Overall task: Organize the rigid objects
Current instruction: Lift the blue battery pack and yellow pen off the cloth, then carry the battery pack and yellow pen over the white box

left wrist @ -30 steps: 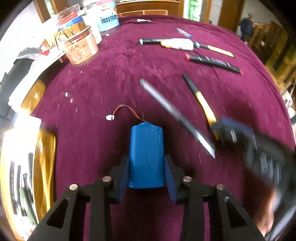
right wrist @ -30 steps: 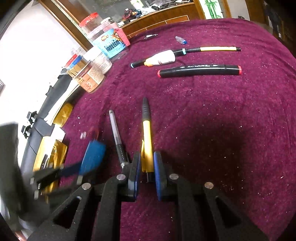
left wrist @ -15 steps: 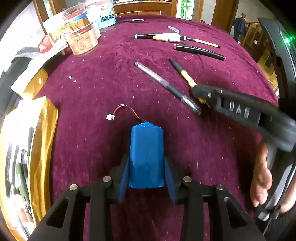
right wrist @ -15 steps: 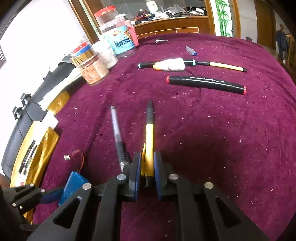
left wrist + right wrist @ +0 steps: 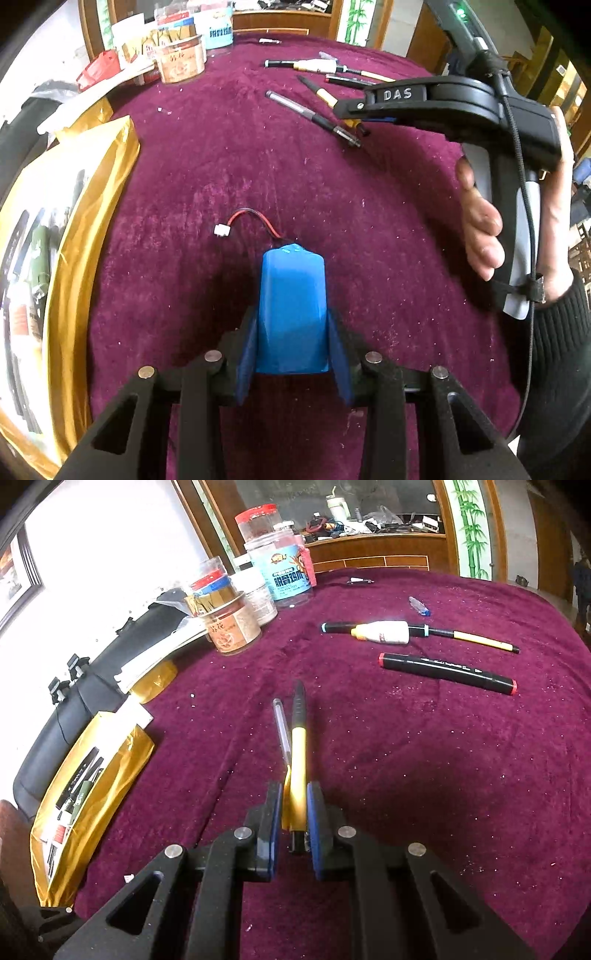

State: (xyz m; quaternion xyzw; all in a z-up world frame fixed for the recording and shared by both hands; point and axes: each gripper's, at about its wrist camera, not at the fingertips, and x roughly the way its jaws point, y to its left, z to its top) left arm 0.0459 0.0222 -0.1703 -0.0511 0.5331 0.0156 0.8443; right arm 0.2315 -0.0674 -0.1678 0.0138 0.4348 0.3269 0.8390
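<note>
**Both grippers loaded; pen lifted off the cloth**

Left wrist view, near: left gripper (image 5: 291, 343) clamped on blue battery pack (image 5: 291, 310), pads on both flanks. Its red-black lead and white plug (image 5: 221, 230) trail forward onto the maroon tablecloth (image 5: 388, 258). Grip same as a second ago.

Right wrist view, near: right gripper (image 5: 293, 823) clenched on the yellow pen (image 5: 297, 760), black tip pointing away. Change: a second ago the pen lay low beside the clear pen (image 5: 281, 731); now it rides higher, tool raised and pulled back. Judgement: pick is done, carry comes next.

Left view, upper right: right hand (image 5: 517, 221) wrapped round the tool handle, tool roughly level above the cloth.

Mid-left in the right view: gold bag (image 5: 110, 775) holding other pens, a likely destination.

Far: black marker (image 5: 447, 672), white glue bottle (image 5: 384, 632), jars (image 5: 288, 572) upper centre.
</note>
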